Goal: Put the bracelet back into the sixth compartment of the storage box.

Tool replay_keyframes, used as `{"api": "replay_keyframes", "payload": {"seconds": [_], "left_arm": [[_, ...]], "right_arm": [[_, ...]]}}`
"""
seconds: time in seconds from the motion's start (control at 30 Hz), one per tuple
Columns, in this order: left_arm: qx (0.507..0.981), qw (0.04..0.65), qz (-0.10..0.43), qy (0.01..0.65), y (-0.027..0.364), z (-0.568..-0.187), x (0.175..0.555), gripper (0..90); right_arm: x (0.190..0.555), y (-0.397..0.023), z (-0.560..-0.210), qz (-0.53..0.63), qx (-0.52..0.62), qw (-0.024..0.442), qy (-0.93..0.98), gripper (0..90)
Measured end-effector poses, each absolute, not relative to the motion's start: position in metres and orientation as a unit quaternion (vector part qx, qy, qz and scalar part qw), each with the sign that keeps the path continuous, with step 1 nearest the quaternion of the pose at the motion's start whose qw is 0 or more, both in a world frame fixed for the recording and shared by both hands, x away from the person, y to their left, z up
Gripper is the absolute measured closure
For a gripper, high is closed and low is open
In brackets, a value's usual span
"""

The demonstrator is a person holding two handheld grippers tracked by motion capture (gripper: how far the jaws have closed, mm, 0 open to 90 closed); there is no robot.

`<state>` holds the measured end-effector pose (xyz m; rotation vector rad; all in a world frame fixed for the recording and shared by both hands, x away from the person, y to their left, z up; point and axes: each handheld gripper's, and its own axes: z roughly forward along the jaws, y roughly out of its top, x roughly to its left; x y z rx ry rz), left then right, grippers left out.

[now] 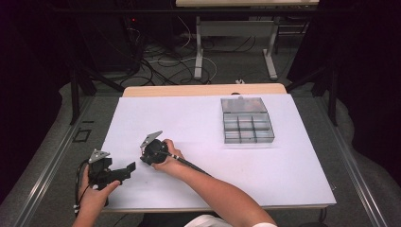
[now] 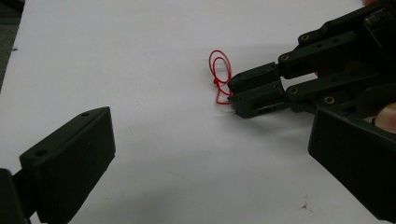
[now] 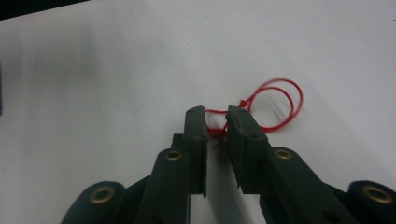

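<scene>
A thin red thread loop point(image 3: 280, 105) lies on the white table sheet point(image 1: 198, 118); the left gripper view shows this red thread point(image 2: 220, 70) too. My right gripper point(image 3: 216, 114) is down at the sheet, its jaws nearly together with a narrow gap, and the thread's knotted end runs across that gap. The right gripper point(image 2: 232, 91) points at the loop from the right in the left gripper view. My left gripper point(image 2: 210, 140) is wide open with nothing between its jaws, just short of the thread. From above, the left gripper point(image 1: 125, 170) and right gripper point(image 1: 143, 158) sit close together at the front left.
A clear plastic compartment box point(image 1: 247, 126) with its lid up stands at the back right of the sheet. The person's right forearm point(image 1: 217, 189) crosses the front of the table. Cables and table legs point(image 1: 198, 47) are on the floor beyond.
</scene>
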<state>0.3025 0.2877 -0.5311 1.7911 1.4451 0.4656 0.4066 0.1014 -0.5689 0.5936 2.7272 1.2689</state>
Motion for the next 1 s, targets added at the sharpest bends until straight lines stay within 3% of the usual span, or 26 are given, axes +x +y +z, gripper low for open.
{"api": "replay_keyframes", "payload": {"seconds": [0.27, 0.83, 1.0], "left_arm": [[0.703, 0.386, 0.182, 0.568, 0.2878, -0.5312, 0.3025, 0.6], [0.701, 0.388, 0.186, 0.568, 0.2882, -0.5320, 0.3031, 0.6], [0.702, 0.388, 0.185, 0.569, 0.2883, -0.5315, 0.3027, 0.7]], "right_arm": [[0.4062, 0.1014, -0.5689, 0.413, 0.194, 0.027, 0.889, 90.0], [0.4111, 0.0983, -0.5628, 0.427, 0.200, 0.026, 0.882, 90.0], [0.4132, 0.1008, -0.5614, 0.434, 0.196, 0.034, 0.879, 81.6]]}}
